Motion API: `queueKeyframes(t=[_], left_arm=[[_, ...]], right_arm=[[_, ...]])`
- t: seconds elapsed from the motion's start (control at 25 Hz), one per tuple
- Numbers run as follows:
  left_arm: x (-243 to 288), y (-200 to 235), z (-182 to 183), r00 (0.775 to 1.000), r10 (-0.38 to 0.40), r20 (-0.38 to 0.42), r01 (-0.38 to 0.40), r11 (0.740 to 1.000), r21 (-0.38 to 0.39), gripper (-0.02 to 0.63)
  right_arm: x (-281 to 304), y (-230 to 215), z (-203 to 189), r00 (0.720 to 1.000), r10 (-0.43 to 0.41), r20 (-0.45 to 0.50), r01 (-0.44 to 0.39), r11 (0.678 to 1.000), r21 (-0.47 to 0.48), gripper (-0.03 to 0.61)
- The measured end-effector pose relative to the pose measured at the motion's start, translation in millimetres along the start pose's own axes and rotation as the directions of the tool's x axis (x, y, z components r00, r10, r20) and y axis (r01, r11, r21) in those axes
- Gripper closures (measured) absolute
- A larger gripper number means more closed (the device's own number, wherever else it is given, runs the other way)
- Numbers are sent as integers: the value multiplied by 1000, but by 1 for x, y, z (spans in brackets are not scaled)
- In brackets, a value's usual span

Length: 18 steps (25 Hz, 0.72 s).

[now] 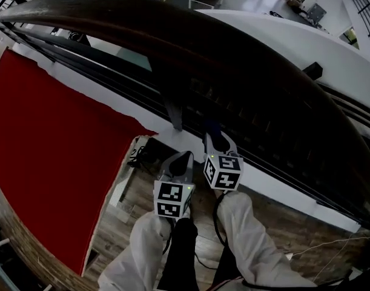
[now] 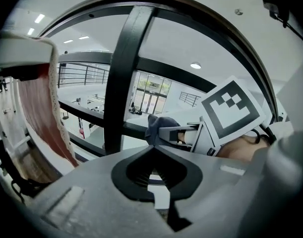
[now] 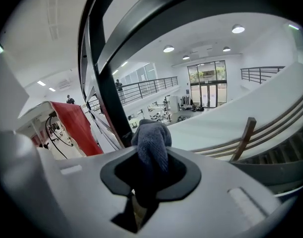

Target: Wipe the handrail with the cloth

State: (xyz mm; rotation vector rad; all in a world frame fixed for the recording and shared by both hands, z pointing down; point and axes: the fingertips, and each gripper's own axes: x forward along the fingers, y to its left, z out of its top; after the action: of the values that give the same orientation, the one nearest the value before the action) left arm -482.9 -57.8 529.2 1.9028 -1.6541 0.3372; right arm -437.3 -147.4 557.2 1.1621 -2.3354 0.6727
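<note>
Status: the right tool (image 3: pixel 151 157) is clenched on the cloth (image 3: pixel 152 135), a dark blue-grey woven wad that bulges out beyond the jaw tips. The left tool (image 2: pixel 153 150) is clenched as well, jaws together with nothing between them.

Location: in the head view both tools sit low, in front of the person's knees, with the right tool (image 1: pixel 214 137) a little ahead of the left tool (image 1: pixel 185 159). The handrail (image 1: pixel 172 35), a broad dark curved rail, arcs across well above them. The cloth (image 1: pixel 212 128) points toward the lower black bars of the balustrade, near the upright post (image 2: pixel 122 78), and does not appear to touch the top of the handrail. A red sheet (image 1: pixel 45 162) hangs over the railing to the left.

Assessment: wiping contact is not established. The task appears to be at its start or between passes.

Recommendations for the step in hand:
- Raise the right tool so that the protruding wad, not the hard jaw tips, meets the rail surface.
- Keep the grip firm. The cloth is held by one end and could drag out under friction.
- Follow the rail's curve in long strokes with steady, even pressure.
- Hold the left tool clear of the post and the red sheet.
</note>
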Motion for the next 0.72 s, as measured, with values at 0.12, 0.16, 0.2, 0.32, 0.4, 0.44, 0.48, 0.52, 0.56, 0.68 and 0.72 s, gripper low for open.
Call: queueKeyframes(t=[0.12, 0.16, 0.2, 0.32, 0.4, 0.44, 0.48, 0.52, 0.56, 0.68, 0.72], left_arm=[[7, -30, -3, 999, -41, 0, 41, 999, 16, 611], [10, -42, -4, 998, -55, 0, 55, 998, 22, 611], [12, -55, -5, 998, -68, -4, 68, 997, 28, 611], [19, -94, -16, 994, -102, -28, 103, 994, 45, 611], [24, -119, -21, 991, -131, -40, 133, 989, 60, 611], [26, -131, -22, 988, -147, -43, 150, 986, 70, 611], [28, -141, -23, 986, -161, -46, 164, 983, 79, 611], [30, -150, -25, 984, -171, -53, 175, 981, 85, 611], [32, -159, -28, 982, -179, -61, 183, 979, 88, 611], [38, -187, -34, 977, -202, -75, 209, 973, 102, 611], [40, -196, -36, 975, -209, -80, 217, 970, 106, 611]], right_arm=[[-22, -28, -8, 999, -39, 3, 39, 999, 15, 505], [-30, -38, -10, 999, -50, 4, 50, 999, 21, 505], [-38, -48, -13, 998, -60, 4, 60, 998, 25, 505], [-62, -79, -21, 996, -86, 5, 86, 995, 40, 505], [-77, -98, -27, 994, -107, 8, 107, 993, 53, 505], [-84, -107, -30, 993, -120, 10, 119, 991, 63, 505], [-91, -115, -33, 991, -132, 12, 131, 989, 73, 505], [-98, -123, -36, 990, -143, 14, 142, 987, 82, 505], [-104, -132, -38, 988, -152, 15, 150, 985, 90, 505], [-122, -156, -45, 985, -173, 17, 170, 980, 106, 505], [-129, -164, -48, 983, -180, 18, 177, 978, 109, 505]])
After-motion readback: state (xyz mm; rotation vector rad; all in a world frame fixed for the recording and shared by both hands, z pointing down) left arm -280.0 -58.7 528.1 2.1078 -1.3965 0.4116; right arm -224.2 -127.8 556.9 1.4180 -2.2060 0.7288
